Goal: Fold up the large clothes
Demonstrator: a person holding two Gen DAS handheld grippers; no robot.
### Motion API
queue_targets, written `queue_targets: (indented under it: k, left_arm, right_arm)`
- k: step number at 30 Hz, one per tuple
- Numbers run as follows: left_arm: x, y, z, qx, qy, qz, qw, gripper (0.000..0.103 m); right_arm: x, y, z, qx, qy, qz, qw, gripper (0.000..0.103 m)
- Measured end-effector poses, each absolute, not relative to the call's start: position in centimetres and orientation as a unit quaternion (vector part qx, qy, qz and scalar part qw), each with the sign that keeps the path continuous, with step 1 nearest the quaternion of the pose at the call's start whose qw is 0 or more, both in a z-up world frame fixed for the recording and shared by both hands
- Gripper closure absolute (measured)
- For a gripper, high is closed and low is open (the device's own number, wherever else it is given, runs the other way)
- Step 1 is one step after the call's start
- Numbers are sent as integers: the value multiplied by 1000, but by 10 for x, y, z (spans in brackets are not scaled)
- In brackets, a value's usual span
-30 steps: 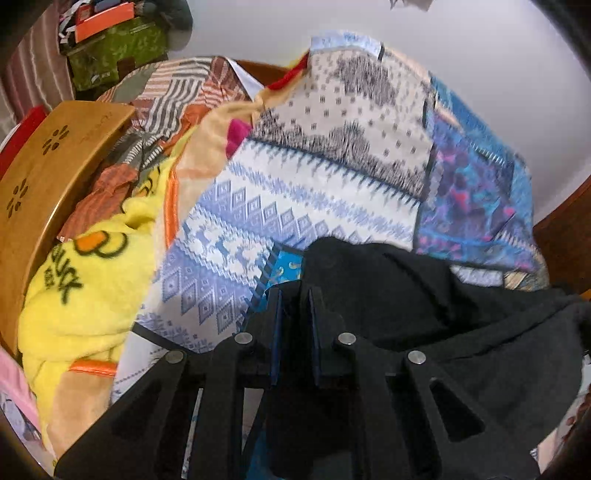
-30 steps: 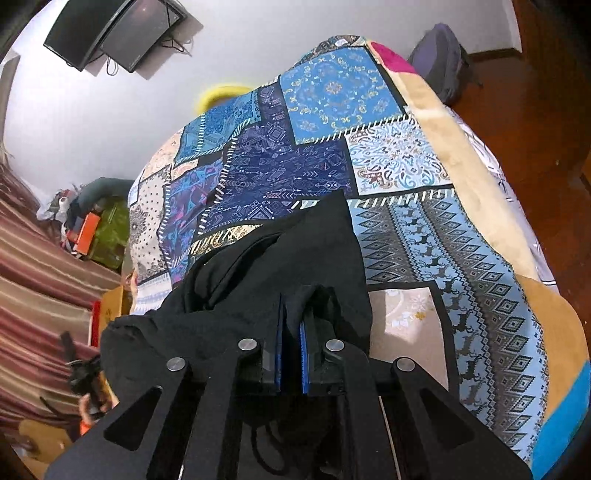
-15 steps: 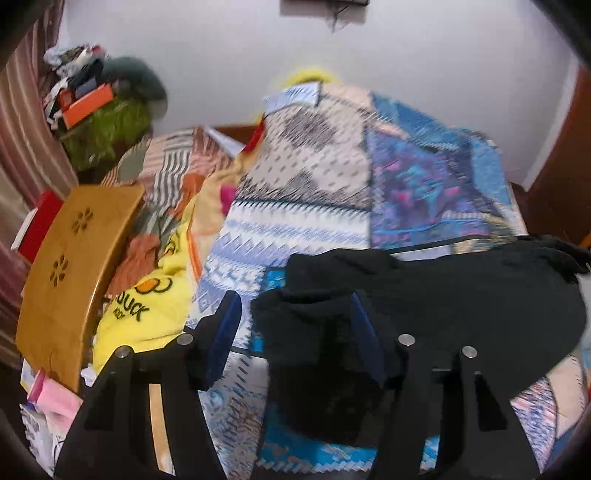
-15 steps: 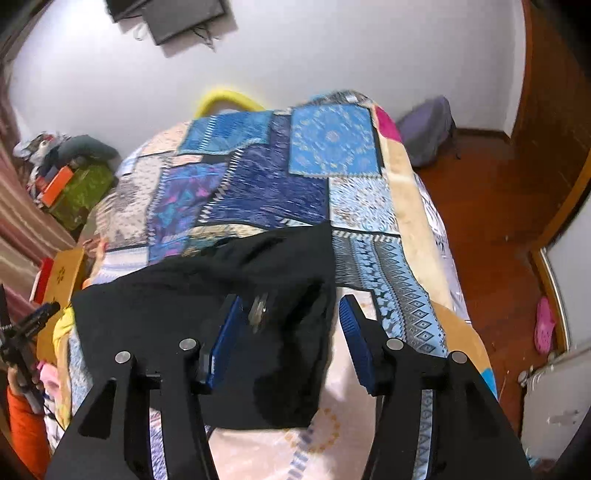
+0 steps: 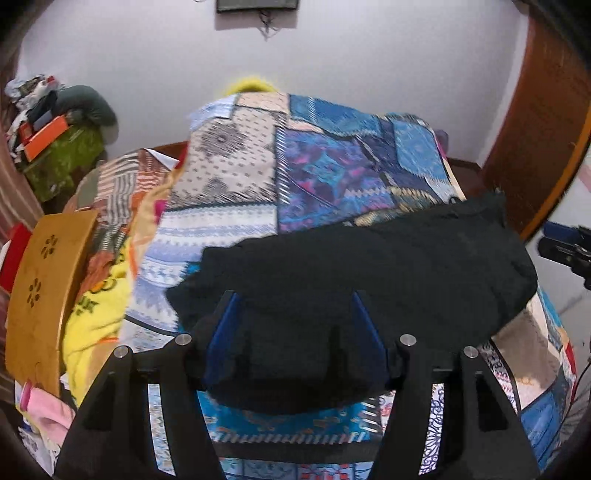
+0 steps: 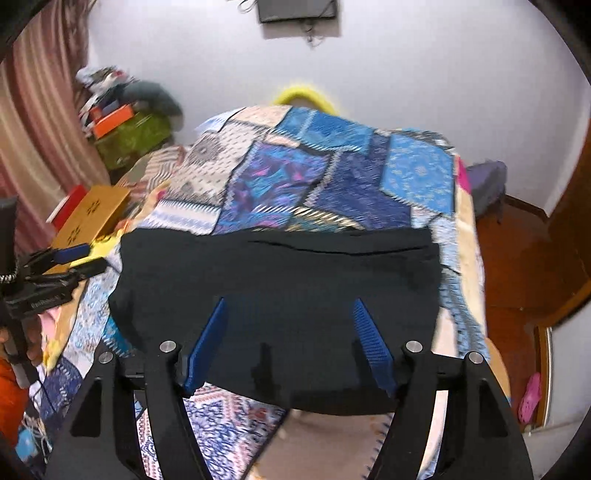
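Left gripper [image 5: 293, 325] released, blue pads spread, nothing pinched. Right gripper [image 6: 290, 338] jaws opening, clear of cloth. Black garment [image 6: 280, 291] folded into wide band, lying flat across near end of bed [image 6: 467, 221], spanning almost side edge to side edge; far fold edge straight. Beyond it, patchwork quilt [image 5: 317, 177] bare to far edge by wall [image 5: 369, 55].

Likely a home bedroom: patchwork-quilted bed [image 6: 332, 177], curtain [image 6: 40, 122], wall-mounted screen [image 6: 297, 9].
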State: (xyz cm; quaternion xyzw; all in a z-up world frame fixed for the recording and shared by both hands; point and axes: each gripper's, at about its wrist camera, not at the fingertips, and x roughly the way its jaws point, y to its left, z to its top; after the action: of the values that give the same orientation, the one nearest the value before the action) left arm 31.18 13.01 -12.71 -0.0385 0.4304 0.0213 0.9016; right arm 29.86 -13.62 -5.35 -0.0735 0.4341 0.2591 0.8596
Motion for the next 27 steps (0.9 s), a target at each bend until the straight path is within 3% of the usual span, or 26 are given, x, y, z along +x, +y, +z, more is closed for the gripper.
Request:
queue_targets:
  k: [8, 12, 18, 27]
  left_arm:
    - [343, 104, -184, -46, 487, -14, 872, 41]
    - [358, 98, -199, -44, 480, -21, 876, 25]
    - [382, 109, -223, -111, 489, -41, 864, 14]
    - [365, 119, -220, -136, 496, -29, 857, 13]
  right_arm:
    - [311, -101, -99, -97, 478, 278, 828, 36]
    - [321, -97, -123, -104, 499, 272, 816, 36]
    - [320, -97, -132, -95, 491, 278, 820, 26]
    - [312, -96, -129, -115, 496, 266, 819, 26]
